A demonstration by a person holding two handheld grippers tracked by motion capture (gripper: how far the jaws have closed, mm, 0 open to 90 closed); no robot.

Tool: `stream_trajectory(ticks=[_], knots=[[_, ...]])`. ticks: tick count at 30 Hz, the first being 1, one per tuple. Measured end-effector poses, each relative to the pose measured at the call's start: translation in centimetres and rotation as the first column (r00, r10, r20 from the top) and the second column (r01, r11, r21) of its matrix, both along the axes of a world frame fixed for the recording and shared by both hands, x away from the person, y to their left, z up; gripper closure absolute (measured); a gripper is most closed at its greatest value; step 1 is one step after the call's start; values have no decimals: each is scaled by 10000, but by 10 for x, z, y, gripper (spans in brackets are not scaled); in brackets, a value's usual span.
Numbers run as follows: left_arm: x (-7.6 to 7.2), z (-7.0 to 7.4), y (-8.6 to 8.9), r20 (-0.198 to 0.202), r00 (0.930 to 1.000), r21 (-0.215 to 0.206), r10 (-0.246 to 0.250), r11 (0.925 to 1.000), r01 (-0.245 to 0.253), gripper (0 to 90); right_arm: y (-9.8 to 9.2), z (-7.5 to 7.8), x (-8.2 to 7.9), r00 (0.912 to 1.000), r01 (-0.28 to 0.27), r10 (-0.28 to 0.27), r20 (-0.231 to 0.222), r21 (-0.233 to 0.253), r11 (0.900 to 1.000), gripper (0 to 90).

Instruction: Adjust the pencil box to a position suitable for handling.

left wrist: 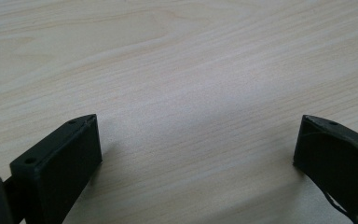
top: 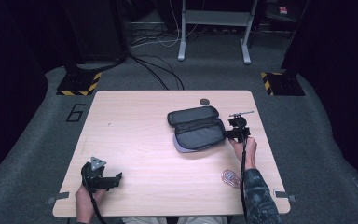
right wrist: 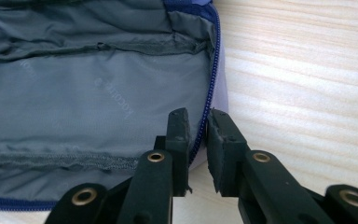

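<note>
A: How many things lie here?
B: One open pouch (top: 198,128), one coin-like disc (top: 204,101), one clear coil (top: 230,178).
A: The claws?
B: Right claw (right wrist: 198,122) pinches the pouch's zipper edge, nearly closed. Left claw (left wrist: 198,140) gapes empty; bare surface (top: 135,135) ahead.

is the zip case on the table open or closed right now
Open. The zip case lies spread in two halves on the table, grey lining and blue zipper showing, and the right gripper pinches its zipper edge.
</note>
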State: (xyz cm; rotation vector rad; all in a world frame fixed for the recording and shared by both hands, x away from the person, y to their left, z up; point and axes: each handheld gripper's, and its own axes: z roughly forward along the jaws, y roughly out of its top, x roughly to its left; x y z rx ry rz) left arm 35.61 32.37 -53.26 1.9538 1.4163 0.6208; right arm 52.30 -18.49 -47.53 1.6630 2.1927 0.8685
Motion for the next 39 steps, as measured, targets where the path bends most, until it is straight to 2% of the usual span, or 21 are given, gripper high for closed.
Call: stream_trajectory(ticks=[17,28,39], knots=[[0,0,0,-7,10000,-1,-3,10000,3,5,20,-2,-21,9990,-435,435,-73,23,9990,764],[0,0,0,-21,10000,-23,11,10000,-11,5,30,-4,-29,9980,-625,626,-85,119,9980,762],[0,0,0,2,10000,-7,10,10000,-10,5,38,-7,-37,9967,-810,810,89,-16,9967,804]])
